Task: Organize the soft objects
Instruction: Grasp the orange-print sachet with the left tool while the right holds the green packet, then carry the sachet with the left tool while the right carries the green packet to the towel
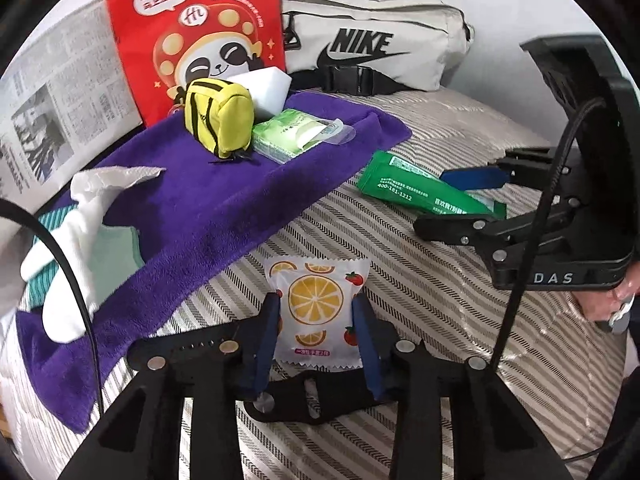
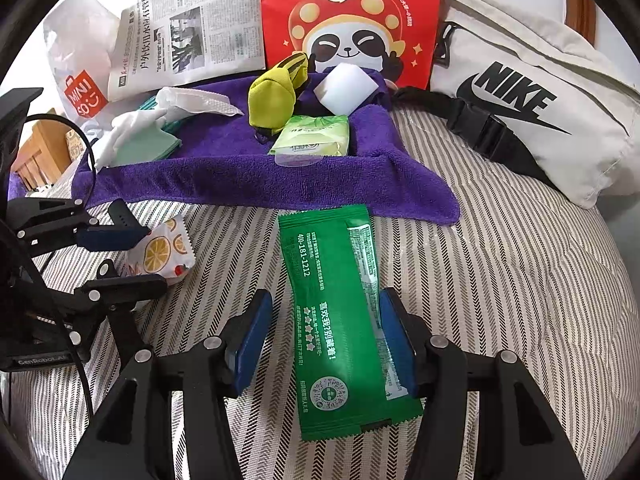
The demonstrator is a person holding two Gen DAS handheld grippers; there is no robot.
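Note:
A white lemon-print packet (image 1: 316, 300) lies on the striped bedcover (image 1: 440, 312). My left gripper (image 1: 316, 320) is shut on it, a blue pad pressing each side; the right wrist view shows the same grip (image 2: 146, 258). A long green packet (image 2: 340, 320) lies between the fingers of my right gripper (image 2: 326, 300), which is open: the right pad touches its edge, and a gap shows at the left pad. On the purple towel (image 1: 192, 200) sit a yellow pouch (image 1: 220, 120), a green tissue pack (image 1: 296, 136), a white foam block (image 1: 268, 92) and white and teal cloths (image 1: 72, 240).
A black face mask (image 1: 304, 400) lies under the left gripper. At the back stand a red panda bag (image 1: 192, 28), a white Nike bag (image 1: 360, 52), a newspaper (image 1: 52, 100) and a Miniso bag (image 2: 80, 80). A person's hand (image 1: 612, 300) holds the right gripper.

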